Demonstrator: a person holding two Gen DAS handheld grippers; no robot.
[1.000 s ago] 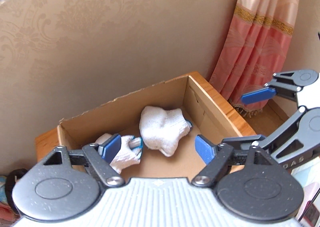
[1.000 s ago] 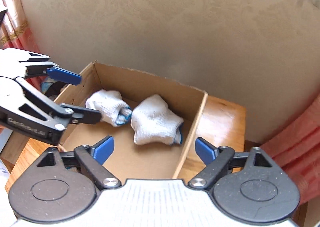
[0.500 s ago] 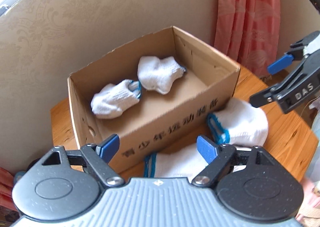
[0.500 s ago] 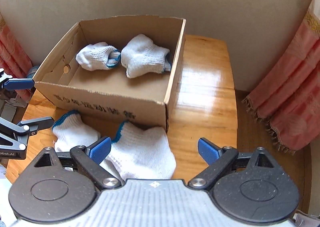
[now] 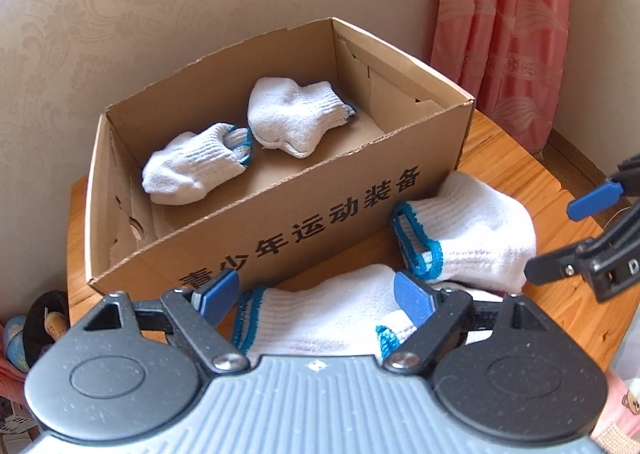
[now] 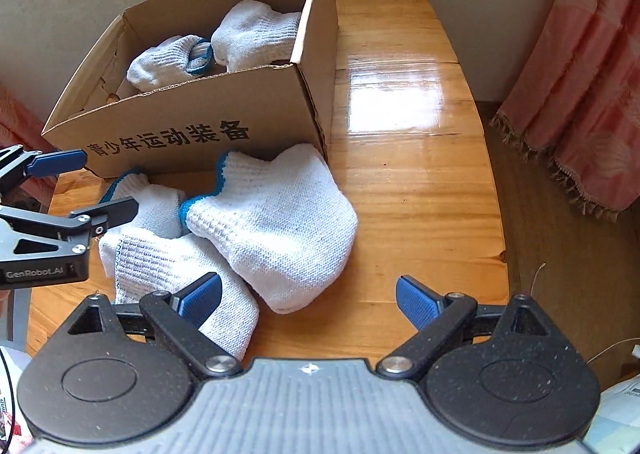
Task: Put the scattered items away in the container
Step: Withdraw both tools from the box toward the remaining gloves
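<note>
So the table (image 6: 416, 157) is carrying a cardboard box (image 5: 320, 213) pushed toward the wall, open on top, and two rolled white socks are already sitting inside it, one (image 5: 196, 169) on the left and one (image 5: 296, 117) more toward the middle. Two more socks are lying out on the wood right in front of the box's printed side. The bigger-looking one, the right sock (image 6: 276, 225), is resting with its blue cuff pointing up toward the box and its toe end running back toward the right gripper (image 6: 308, 296), so its long axis is more or less lining up with that gripper's reach, just a bit left of centre. The left sock (image 5: 328, 314) is lying crosswise, cuff to the left, and it's sitting directly between the fingers of the left gripper (image 5: 316, 294), basically underneath it. Both grippers are hanging with their jaws spread wide and nothing in them. From where I'm standing each hand is getting its own sock: the left one is nearest the crosswise sock and looks like it's only needing to drop and close across the narrow width, while the right one is needing to shift a little left to straddle its sock. The two socks are touching or overlapping in the middle, so grabbing one might drag the other.
</note>
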